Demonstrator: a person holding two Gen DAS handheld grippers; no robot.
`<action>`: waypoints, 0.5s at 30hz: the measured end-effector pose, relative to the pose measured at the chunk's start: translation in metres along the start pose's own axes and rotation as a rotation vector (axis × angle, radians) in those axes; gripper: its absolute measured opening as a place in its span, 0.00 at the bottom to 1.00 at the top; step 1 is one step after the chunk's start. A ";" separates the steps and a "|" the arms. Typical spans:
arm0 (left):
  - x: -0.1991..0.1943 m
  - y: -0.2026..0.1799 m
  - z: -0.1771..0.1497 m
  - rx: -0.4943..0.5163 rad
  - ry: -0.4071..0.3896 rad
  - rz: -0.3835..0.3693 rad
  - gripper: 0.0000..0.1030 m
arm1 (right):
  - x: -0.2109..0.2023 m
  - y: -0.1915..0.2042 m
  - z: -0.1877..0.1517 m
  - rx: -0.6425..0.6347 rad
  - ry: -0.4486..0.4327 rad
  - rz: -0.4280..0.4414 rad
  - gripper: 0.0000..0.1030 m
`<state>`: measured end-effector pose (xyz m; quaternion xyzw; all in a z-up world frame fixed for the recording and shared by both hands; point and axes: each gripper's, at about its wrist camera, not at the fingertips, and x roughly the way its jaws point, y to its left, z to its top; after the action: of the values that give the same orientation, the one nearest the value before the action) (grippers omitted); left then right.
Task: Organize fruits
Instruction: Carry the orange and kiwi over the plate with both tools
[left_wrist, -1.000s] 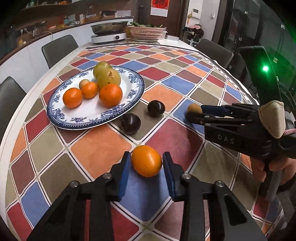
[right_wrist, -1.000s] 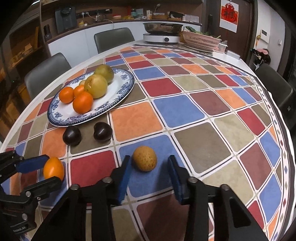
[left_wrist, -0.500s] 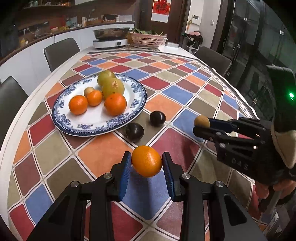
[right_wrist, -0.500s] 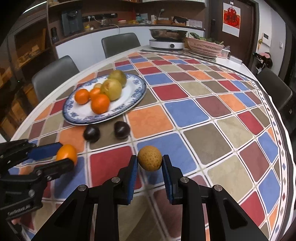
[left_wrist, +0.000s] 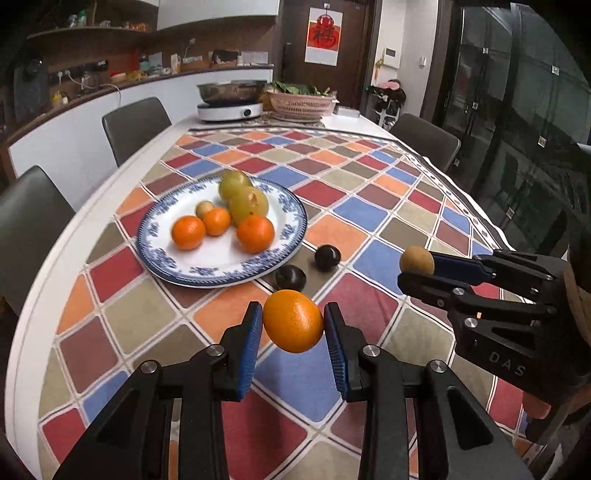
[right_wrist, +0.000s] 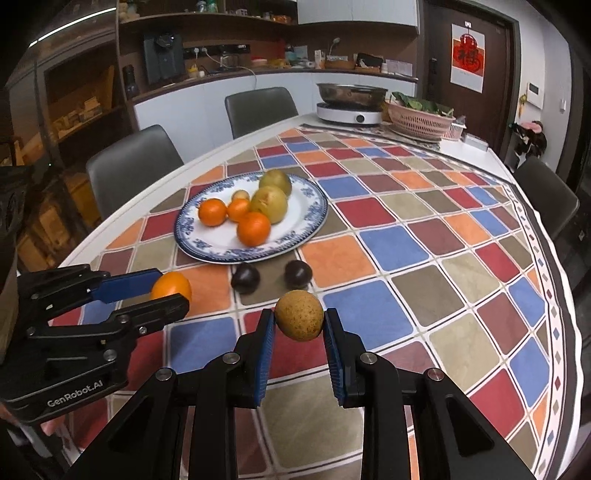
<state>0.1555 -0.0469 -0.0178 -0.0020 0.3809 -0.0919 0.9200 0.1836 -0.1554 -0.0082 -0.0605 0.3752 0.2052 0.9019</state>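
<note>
My left gripper (left_wrist: 293, 325) is shut on an orange (left_wrist: 293, 320) and holds it above the table. My right gripper (right_wrist: 299, 321) is shut on a small speckled brown fruit (right_wrist: 299, 314), also lifted. Each gripper shows in the other's view: the right one (left_wrist: 417, 264) with the brown fruit (left_wrist: 416, 260), the left one (right_wrist: 168, 286) with the orange (right_wrist: 171, 285). A blue-rimmed plate (left_wrist: 284, 243) (right_wrist: 314, 218) ahead holds three oranges, two green-yellow pears and a small brown fruit. Two dark plums (left_wrist: 290, 277) (left_wrist: 327, 257) lie on the cloth just in front of the plate.
The table wears a coloured chequered cloth (left_wrist: 369, 214). At its far end stand an induction cooker with a steel pot (left_wrist: 231, 99) and a pink basket of greens (left_wrist: 301, 103). Grey chairs (left_wrist: 135, 125) stand along the left and right sides.
Both grippers closed on their fruits and lifted them off the cloth. The views rose and tilted up, so the plate and plums now sit lower and farther off.
</note>
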 end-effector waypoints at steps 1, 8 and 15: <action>-0.003 0.002 0.000 0.004 -0.010 0.008 0.33 | -0.001 0.001 0.000 0.000 -0.002 0.000 0.27; -0.023 0.017 0.004 0.007 -0.057 0.024 0.33 | -0.014 0.019 0.006 0.001 -0.030 -0.002 0.27; -0.036 0.032 0.006 -0.012 -0.079 0.025 0.33 | -0.021 0.034 0.014 0.001 -0.050 -0.005 0.27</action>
<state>0.1400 -0.0097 0.0096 -0.0065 0.3447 -0.0780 0.9354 0.1655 -0.1274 0.0181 -0.0558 0.3523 0.2045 0.9116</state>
